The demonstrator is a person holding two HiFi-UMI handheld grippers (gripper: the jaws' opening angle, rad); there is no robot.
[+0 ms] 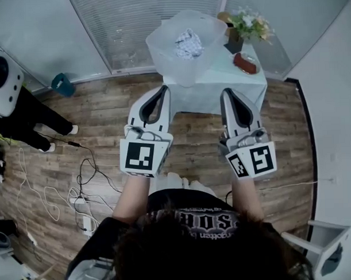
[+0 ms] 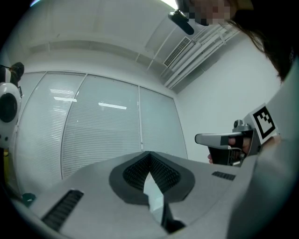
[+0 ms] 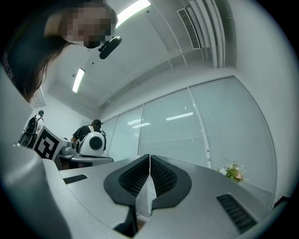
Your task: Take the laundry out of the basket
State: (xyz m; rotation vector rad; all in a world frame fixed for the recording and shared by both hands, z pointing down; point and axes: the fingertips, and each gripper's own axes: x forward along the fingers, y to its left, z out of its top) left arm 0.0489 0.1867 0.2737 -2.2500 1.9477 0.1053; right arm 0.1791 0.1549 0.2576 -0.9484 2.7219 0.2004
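A clear plastic basket (image 1: 186, 47) stands on a small table (image 1: 219, 83) with a pale cloth, far ahead of me. Inside it lies a crumpled patterned piece of laundry (image 1: 189, 43). My left gripper (image 1: 163, 89) and my right gripper (image 1: 226, 93) are held side by side over the wooden floor, short of the table, both pointing toward it. In the left gripper view the left gripper (image 2: 150, 154) has its jaws closed tip to tip with nothing between them. The right gripper (image 3: 149, 158) looks the same in its own view, shut and empty.
A flower pot (image 1: 244, 26) and a red dish (image 1: 245, 63) share the table beside the basket. Cables (image 1: 79, 186) trail over the floor at left, where a person in black (image 1: 25, 116) stands. A teal bin (image 1: 62, 85) sits by the glass wall.
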